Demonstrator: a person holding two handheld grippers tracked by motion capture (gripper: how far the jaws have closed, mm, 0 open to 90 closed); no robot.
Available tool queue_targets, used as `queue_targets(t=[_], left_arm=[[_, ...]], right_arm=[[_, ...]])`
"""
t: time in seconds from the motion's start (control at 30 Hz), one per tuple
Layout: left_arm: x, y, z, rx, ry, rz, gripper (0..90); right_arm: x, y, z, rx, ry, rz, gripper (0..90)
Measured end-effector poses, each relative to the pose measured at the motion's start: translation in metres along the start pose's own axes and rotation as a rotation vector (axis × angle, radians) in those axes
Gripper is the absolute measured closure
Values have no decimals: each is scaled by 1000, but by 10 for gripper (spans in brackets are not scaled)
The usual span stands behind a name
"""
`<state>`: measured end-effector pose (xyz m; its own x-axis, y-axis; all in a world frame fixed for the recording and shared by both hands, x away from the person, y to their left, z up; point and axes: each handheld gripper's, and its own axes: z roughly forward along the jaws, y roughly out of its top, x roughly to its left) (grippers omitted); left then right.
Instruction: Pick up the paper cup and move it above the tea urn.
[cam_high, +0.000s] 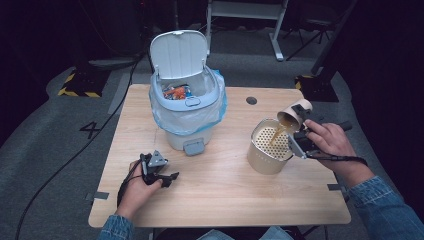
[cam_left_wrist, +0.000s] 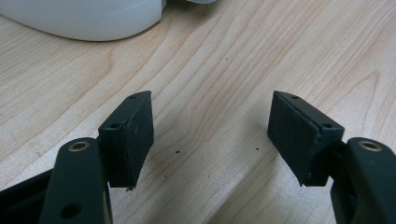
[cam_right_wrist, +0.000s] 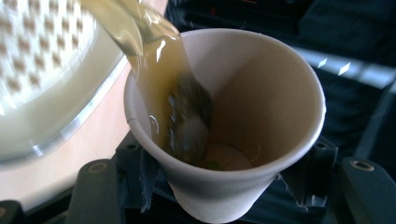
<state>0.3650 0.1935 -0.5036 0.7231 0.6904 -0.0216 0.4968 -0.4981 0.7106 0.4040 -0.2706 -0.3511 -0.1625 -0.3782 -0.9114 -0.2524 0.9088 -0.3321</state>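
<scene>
Two grippers are in use at the wooden table (cam_high: 220, 195). The right gripper (cam_high: 301, 131) is clamped on a paper cup (cam_high: 294, 114) — its black jaws press the cup's lower wall from both sides in the right gripper view. The cup is tipped toward the perforated metal strainer pot (cam_high: 270, 146), which stands on the table's right half, and a brownish liquid stream (cam_high: 278, 134) runs from the cup's rim into the pot. In the right gripper view a dark clump (cam_right_wrist: 187, 122) rides in the flow inside the cup.

The left gripper (cam_high: 159, 171) rests near the table's front left, jaws spread wide with nothing between them — bare wood shows in the gap. A lidded bin (cam_high: 186, 95), lid up and lined with a bag, stands at the table's rear centre, well apart from the pot.
</scene>
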Motion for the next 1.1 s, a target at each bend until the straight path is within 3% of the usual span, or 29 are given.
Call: queue_targets(t=[0.13,0.17,0.23,0.3,0.73,1.1], left_arm=[[0,0,0,0,0,0,319],[0,0,0,0,0,0,319],[0,0,0,0,0,0,320],[0,0,0,0,1,0,319],[0,0,0,0,2,-3,320],[0,0,0,0,2,-3,320]], right_arm=[[10,13,-2,79,-114,-300,373],[13,16,-3,102,-143,-355,374],[16,19,-4,137,-181,-453,374],[18,20,-4,139,-209,-494,374],[22,23,-5,145,-229,-554,373],[21,22,-6,146,-231,-556,369]])
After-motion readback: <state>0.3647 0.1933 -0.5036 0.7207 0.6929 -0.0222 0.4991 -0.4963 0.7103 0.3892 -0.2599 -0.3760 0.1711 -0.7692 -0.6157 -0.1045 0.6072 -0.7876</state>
